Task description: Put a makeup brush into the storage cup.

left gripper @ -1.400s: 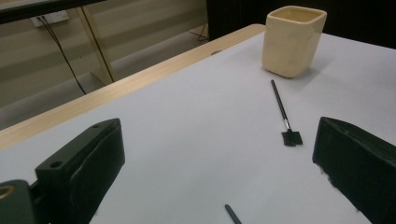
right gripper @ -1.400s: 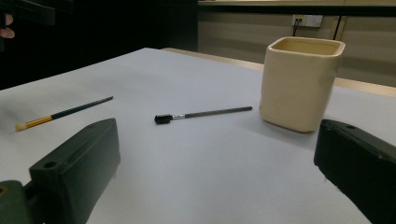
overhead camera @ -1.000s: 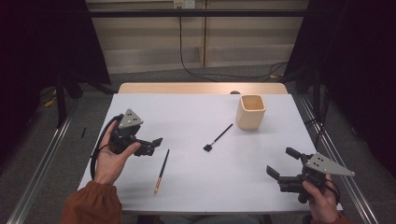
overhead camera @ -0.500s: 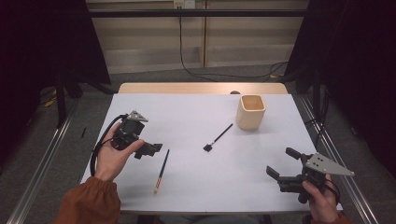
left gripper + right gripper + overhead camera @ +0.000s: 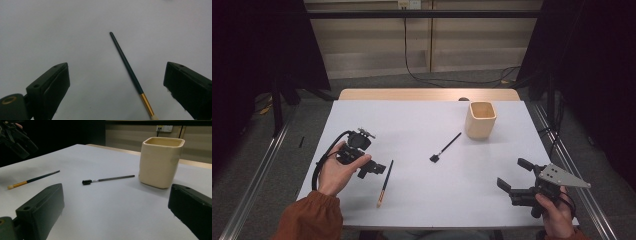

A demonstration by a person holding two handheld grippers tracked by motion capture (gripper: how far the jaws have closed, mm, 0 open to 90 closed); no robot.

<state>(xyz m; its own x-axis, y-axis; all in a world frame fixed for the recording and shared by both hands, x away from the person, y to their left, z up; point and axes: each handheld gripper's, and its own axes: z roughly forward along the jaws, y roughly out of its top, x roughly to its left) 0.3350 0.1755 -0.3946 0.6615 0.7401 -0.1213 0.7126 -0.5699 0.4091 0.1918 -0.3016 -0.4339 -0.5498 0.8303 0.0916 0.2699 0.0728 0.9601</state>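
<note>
Left gripper hovering over white table, jaws standing wide apart, pointing down at dark-handled, gold-ferruled paintbrush lying flat between them, untouched. Right gripper resting near table's right front corner, jaws gaping, empty. Black-tipped thin brush lying beside cream square ceramic cup.

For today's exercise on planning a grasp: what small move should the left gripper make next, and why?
Probably lower the left gripper straight down over the gold-banded brush, then shut. Its jaws stand open, and in the left gripper view the brush lies flat on the table between them, not yet touched. The right gripper is open near the table's right edge, far from that brush.
</note>
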